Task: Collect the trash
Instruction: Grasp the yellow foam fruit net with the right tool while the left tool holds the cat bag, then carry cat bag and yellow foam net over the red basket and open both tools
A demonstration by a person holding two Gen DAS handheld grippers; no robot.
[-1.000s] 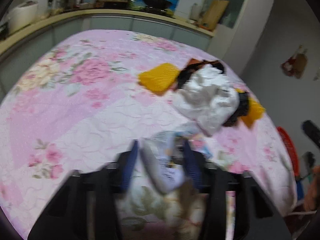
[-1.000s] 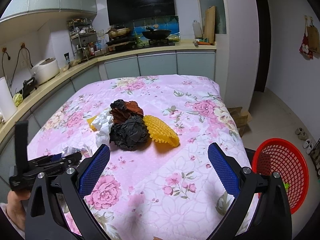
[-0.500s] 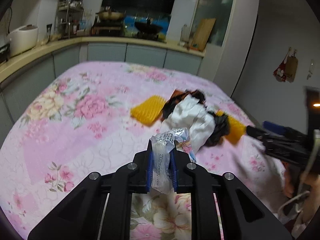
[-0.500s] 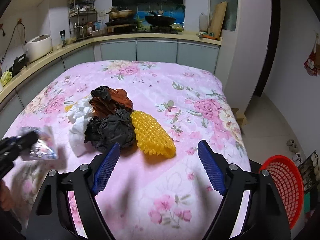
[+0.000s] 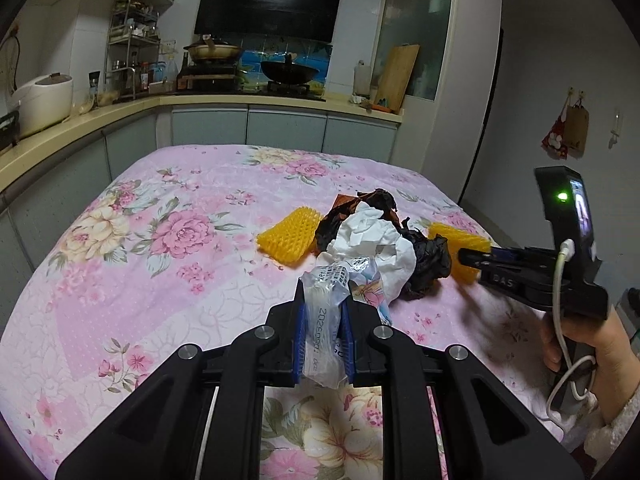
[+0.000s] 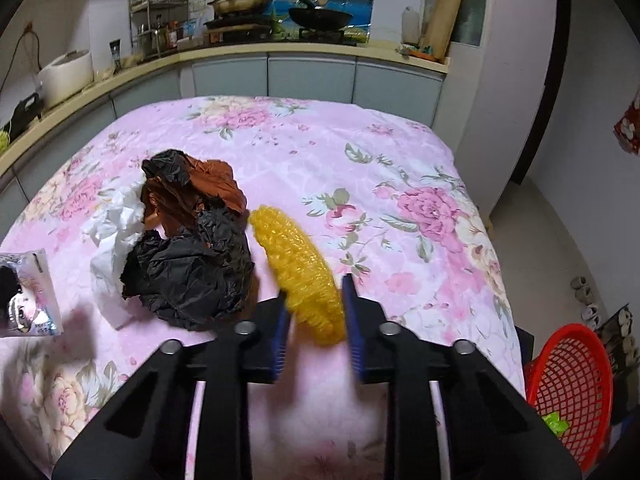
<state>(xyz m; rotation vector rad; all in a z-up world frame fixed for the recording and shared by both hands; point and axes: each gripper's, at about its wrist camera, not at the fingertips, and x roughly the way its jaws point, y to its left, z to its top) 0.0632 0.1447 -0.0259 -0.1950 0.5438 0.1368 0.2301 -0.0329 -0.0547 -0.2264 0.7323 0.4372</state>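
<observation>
My left gripper [image 5: 323, 320] is shut on a clear plastic wrapper [image 5: 324, 312] and holds it above the flowered tablecloth [image 5: 160, 248]. The wrapper also shows at the left edge of the right wrist view [image 6: 28, 296]. My right gripper [image 6: 314, 308] has its blue fingers close on both sides of a yellow foam net [image 6: 300, 276]; whether they press it I cannot tell. It also shows in the left wrist view [image 5: 470, 258]. A pile of white paper [image 5: 372, 240], black plastic [image 6: 192, 268] and brown paper [image 6: 192, 188] lies mid-table. A second yellow net [image 5: 288, 236] lies left of the pile.
A red mesh basket [image 6: 572, 388] with a green scrap stands on the floor at the right of the table. Kitchen counter [image 5: 100, 120] with a rice cooker [image 5: 40, 100] and a stove runs behind and along the left of the table.
My left gripper closed on the wrapper and lifted it off the cloth. My right gripper moved forward and down to the yellow net and its fingers narrowed around it.
</observation>
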